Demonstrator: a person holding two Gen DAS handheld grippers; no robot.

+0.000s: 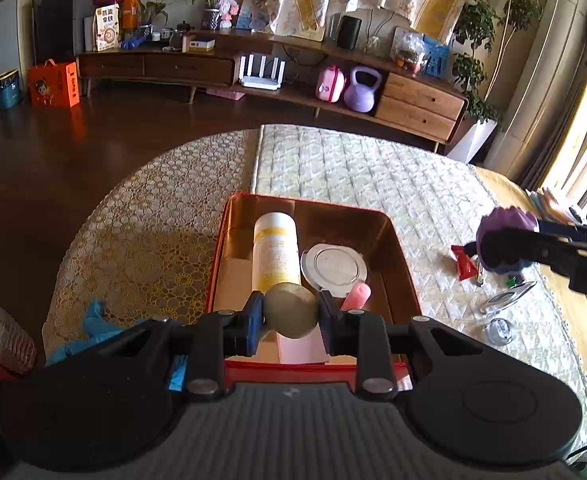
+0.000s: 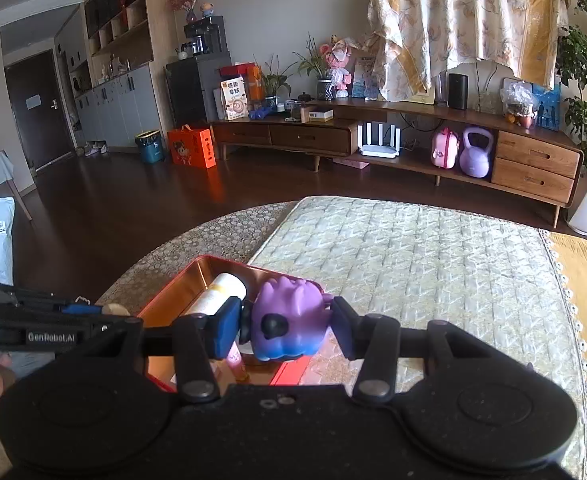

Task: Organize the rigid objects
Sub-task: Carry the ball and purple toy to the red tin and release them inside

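Two grips we see: left hand-held gripper clamps beige round object over red tin; right hand-held gripper clamps purple toy.

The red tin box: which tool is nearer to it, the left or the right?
Left. The left tool, holding a beige round object, is over the red tin box. The right tool, holding a purple toy, is beside it.
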